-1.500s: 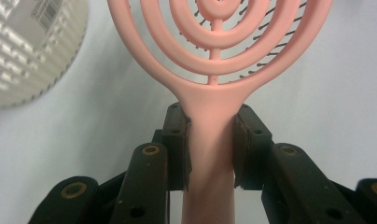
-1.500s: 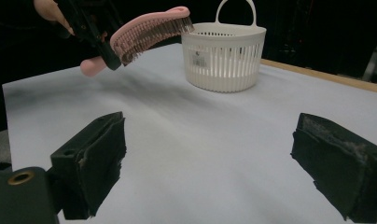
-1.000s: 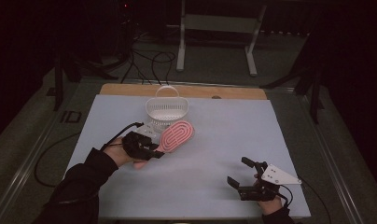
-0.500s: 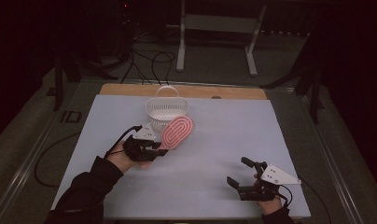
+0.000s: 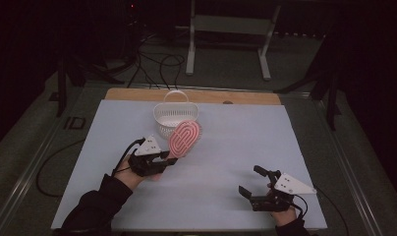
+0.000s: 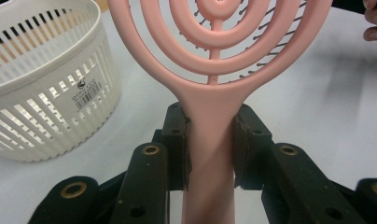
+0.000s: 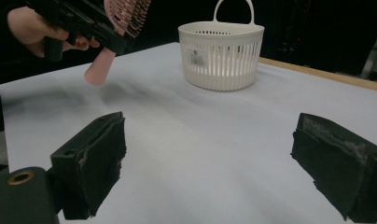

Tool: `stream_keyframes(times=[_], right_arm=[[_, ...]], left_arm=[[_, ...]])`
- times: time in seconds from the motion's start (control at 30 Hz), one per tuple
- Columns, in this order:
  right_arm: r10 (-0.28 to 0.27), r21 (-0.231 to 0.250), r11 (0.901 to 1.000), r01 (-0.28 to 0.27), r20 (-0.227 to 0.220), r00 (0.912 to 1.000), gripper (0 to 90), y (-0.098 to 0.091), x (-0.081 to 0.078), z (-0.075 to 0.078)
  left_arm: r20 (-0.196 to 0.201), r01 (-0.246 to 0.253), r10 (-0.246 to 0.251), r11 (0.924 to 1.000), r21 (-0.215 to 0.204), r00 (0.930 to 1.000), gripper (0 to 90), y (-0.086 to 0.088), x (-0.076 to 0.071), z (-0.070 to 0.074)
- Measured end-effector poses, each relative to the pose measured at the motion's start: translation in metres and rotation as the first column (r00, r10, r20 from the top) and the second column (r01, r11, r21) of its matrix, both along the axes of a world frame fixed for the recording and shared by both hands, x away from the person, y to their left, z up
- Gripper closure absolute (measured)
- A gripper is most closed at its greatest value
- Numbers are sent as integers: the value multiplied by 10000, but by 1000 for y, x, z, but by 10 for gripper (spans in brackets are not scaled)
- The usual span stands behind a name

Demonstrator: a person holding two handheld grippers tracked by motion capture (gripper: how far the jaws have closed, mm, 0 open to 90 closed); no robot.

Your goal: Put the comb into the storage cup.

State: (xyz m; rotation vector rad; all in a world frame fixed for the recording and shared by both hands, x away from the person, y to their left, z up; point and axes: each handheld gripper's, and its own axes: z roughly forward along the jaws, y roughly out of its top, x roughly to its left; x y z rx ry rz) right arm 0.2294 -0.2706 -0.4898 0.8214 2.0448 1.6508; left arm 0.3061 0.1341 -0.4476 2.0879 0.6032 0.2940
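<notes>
A pink hairbrush [image 5: 184, 137] with an oval ringed head is held by its handle in my left gripper [image 5: 168, 158], which is shut on it. In the left gripper view both pads clamp the brush handle [image 6: 210, 154]. The head tilts up toward the white slotted basket [image 5: 173, 114], just in front of it. My right gripper [image 5: 250, 182] rests low near the front right of the table, jaws wide open with nothing between them. The right gripper view shows the basket [image 7: 221, 51] far off and the brush [image 7: 128, 11] at top left.
The pale blue table sheet [image 5: 245, 147] has a wooden strip [image 5: 201, 95] along its far edge. Cables and a metal stand lie on the dark floor beyond. Bare sheet stretches between the two grippers.
My left hand has shifted slightly right and down with the brush, whose head now reaches closer to the basket. The right gripper has stayed put.
</notes>
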Motion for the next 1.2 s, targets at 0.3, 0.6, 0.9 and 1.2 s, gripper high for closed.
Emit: stream_keyframes(times=[0.3, 0.6, 0.9, 1.2], right_arm=[[34, -39, 10000, -34, 7, 10000, 99, 0, 0, 0], [42, -51, 10000, -41, 13, 10000, 100, 1, 1, 0], [68, -55, 10000, -69, -7, 10000, 99, 2, 1, -1], [91, -55, 9999, -91, -30, 10000, 100, 2, 1, -1]], left_arm=[[450, -340, 382, 9953, -910, 9983, 709, 1, -13, -1], [702, -671, 818, 9794, -1903, 9942, 709, 5, -19, -7], [783, -474, 730, 9559, -2900, 9943, 709, 15, -22, -17], [1183, -353, 843, 9295, -3672, 9894, 709, 23, -31, -32]])
